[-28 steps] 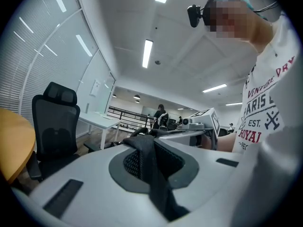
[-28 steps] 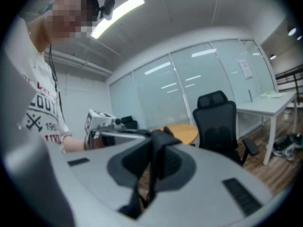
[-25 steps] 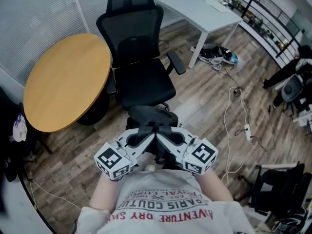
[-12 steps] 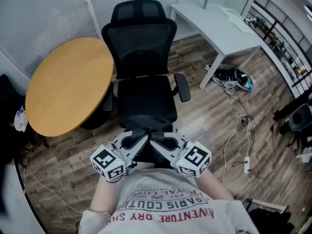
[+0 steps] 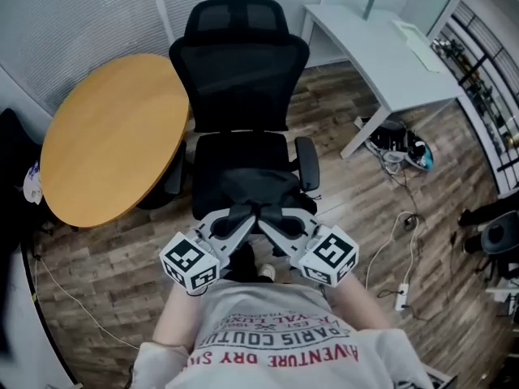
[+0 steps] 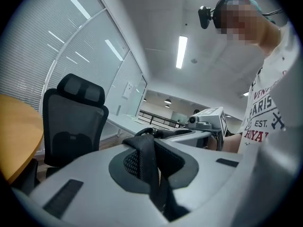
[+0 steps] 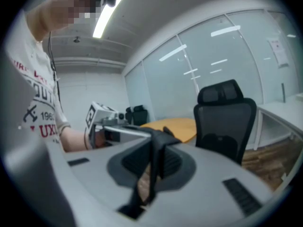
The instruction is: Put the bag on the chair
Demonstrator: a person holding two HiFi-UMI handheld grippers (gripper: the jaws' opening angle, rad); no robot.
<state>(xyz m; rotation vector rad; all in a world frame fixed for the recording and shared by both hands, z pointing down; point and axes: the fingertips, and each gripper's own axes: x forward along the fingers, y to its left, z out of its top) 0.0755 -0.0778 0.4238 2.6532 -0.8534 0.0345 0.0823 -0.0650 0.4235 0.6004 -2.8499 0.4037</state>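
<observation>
My left tongs (image 5: 246,218) and right tongs (image 5: 270,218) each pinching a woven strap (image 6: 147,169), limp black bag (image 5: 259,188), over the chair (image 5: 240,71) seat's front

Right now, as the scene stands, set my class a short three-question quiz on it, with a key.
1. True or false: the left gripper is empty.
2. In the head view, what stands left of the chair? A) a white desk B) a round wooden table C) a bookshelf
3. Fill in: the left gripper and the right gripper hold the bag by its ____.

Key: 1 false, it is shut on a strap; 2 B; 3 straps.
</observation>
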